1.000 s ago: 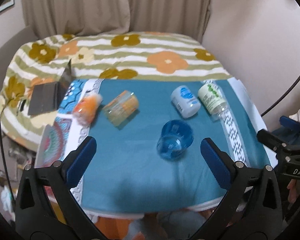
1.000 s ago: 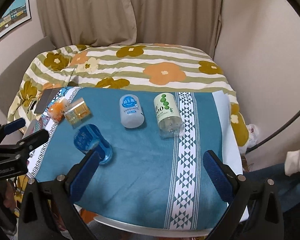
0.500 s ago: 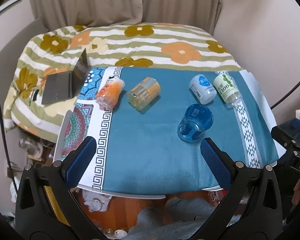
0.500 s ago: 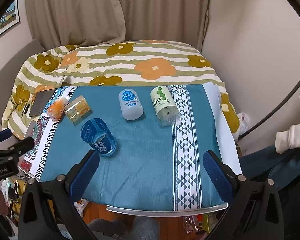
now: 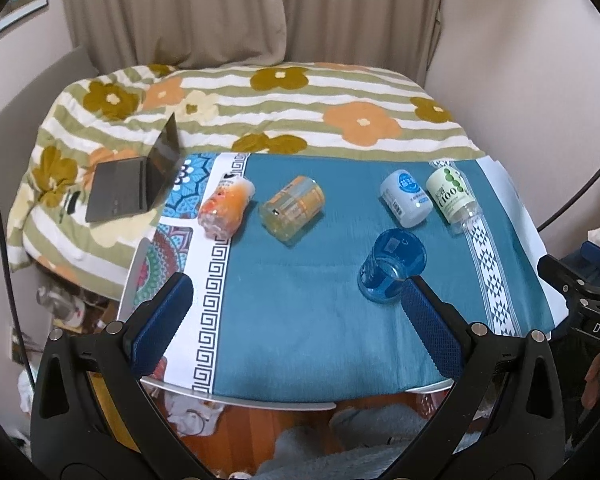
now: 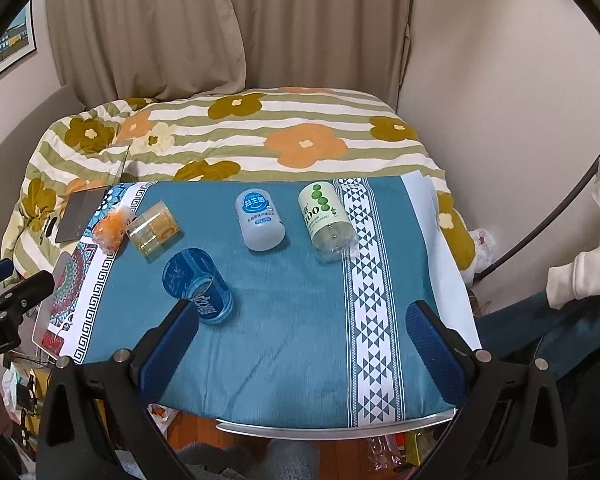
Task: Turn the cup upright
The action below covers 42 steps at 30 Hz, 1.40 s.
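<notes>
Fingers of the left gripper (image 5: pixel 296 312) and the right gripper (image 6: pixel 304 334) are spread wide, grasping nothing, above the near edge of the desk (image 6: pixel 284 352). On its teal cloth the blue cup (image 6: pixel 198 286) lies tipped on its side, near an orange-labelled jar (image 6: pixel 153 230) and a white bottle (image 6: pixel 259 220).
</notes>
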Each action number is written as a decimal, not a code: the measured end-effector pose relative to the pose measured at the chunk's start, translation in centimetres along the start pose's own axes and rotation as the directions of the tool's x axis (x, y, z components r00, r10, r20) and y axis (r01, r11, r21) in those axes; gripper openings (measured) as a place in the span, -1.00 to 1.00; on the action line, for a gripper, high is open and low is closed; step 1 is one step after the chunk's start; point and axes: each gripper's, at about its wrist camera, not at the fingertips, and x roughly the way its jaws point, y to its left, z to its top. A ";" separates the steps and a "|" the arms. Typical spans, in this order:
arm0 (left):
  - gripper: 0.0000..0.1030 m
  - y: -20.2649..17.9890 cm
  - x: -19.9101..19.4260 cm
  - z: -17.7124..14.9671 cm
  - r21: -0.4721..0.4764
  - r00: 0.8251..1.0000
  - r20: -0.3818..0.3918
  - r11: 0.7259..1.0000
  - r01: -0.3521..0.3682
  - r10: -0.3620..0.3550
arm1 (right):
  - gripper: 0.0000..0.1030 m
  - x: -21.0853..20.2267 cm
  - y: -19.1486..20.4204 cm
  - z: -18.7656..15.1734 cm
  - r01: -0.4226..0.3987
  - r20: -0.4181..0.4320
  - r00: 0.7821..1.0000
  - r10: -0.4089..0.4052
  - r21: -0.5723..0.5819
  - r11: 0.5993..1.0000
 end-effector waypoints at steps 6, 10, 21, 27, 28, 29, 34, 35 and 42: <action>1.00 0.0 0.1 0.3 0.001 1.000 0.003 1.000 -0.004 0.004 | 1.00 0.2 -0.1 0.3 -0.002 0.000 1.000 0.002 0.003 1.000; 1.00 0.1 0.2 0.5 0.005 1.000 0.002 1.000 -0.003 0.003 | 1.00 0.2 0.0 0.3 -0.001 -0.001 1.000 0.001 0.004 1.000; 1.00 0.2 0.3 0.9 0.010 1.000 0.009 1.000 -0.008 0.008 | 1.00 0.4 -0.1 0.6 -0.002 -0.002 1.000 0.002 0.010 1.000; 1.00 0.2 0.3 0.9 0.009 1.000 0.009 1.000 -0.007 0.007 | 1.00 0.4 -0.1 0.6 0.000 -0.001 1.000 0.000 0.009 1.000; 1.00 0.2 0.4 0.9 0.010 1.000 0.008 1.000 -0.006 0.006 | 1.00 0.4 0.0 0.6 0.000 -0.002 1.000 0.000 0.007 1.000; 1.00 0.2 0.4 0.9 0.010 1.000 0.007 1.000 -0.007 0.007 | 1.00 0.4 -0.1 0.7 0.002 -0.002 1.000 -0.002 0.005 1.000; 1.00 0.2 0.4 1.0 0.005 1.000 0.006 1.000 -0.013 0.012 | 1.00 0.4 0.0 0.8 0.005 0.001 1.000 -0.005 0.003 1.000; 1.00 0.2 0.3 1.0 0.004 1.000 0.008 1.000 -0.014 0.014 | 1.00 0.4 0.0 0.7 0.005 0.001 1.000 -0.005 0.004 1.000; 1.00 0.3 0.2 1.0 0.008 1.000 0.012 1.000 -0.018 0.018 | 1.00 0.3 0.1 1.1 0.001 0.009 1.000 -0.001 0.006 1.000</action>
